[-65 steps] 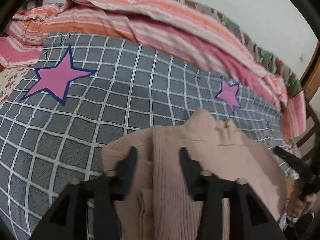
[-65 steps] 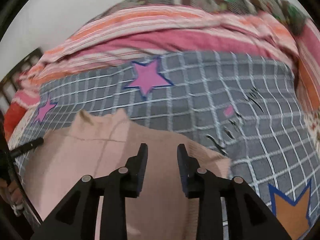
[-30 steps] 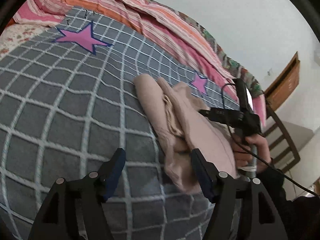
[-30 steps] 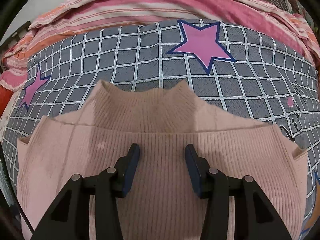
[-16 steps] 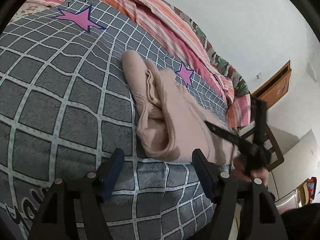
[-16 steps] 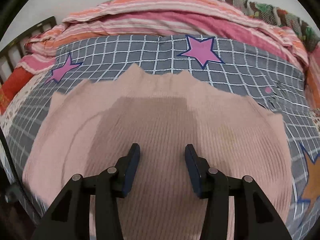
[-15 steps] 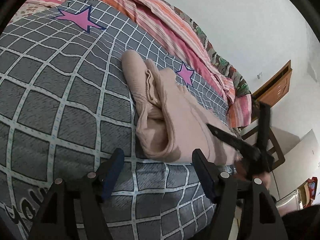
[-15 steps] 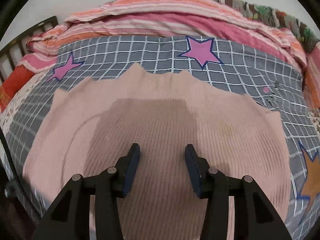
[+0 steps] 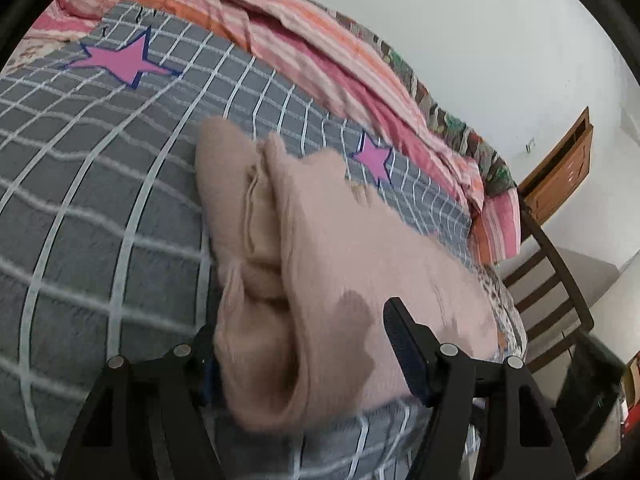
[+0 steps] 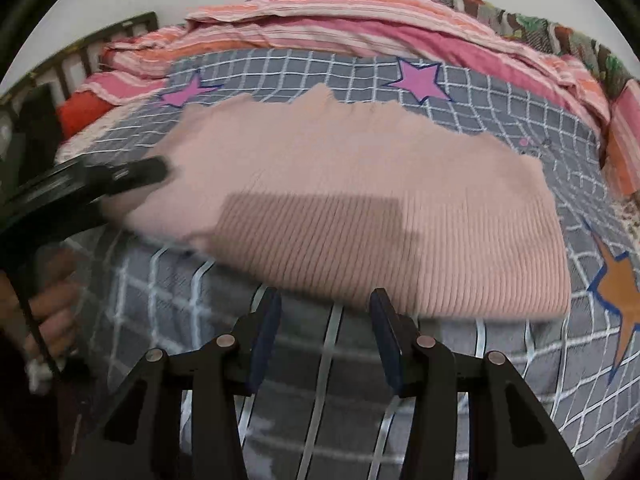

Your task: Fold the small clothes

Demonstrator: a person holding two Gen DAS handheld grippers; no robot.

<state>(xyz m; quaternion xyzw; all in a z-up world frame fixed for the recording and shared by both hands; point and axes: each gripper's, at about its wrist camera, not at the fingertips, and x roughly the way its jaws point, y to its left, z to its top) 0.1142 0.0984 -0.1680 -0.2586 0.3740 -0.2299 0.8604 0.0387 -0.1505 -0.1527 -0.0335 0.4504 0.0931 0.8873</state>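
A pale pink ribbed sweater (image 9: 360,248) lies folded on the grey checked bedspread (image 9: 100,200). Its bunched side end sits between the fingers of my left gripper (image 9: 304,352), which is open. The gripper's left finger is half hidden behind the fabric, and the right finger (image 9: 404,348) hovers over the top layer. In the right wrist view the sweater (image 10: 360,200) spreads wide and flat. My right gripper (image 10: 325,332) is open and holds nothing, over bare bedspread just short of the near hem. The left gripper (image 10: 152,172) reaches the sweater's left end there.
A pink and orange striped quilt (image 10: 340,12) is heaped along the far side of the bed. A dark wooden chair (image 9: 552,280) and a wooden door (image 9: 560,176) stand beyond the bed's right edge. A hand (image 10: 52,304) holds the left gripper's handle.
The right gripper has drawn back from above the sweater to in front of its near hem. The left gripper has moved forward, so the sweater's end now sits between its fingers.
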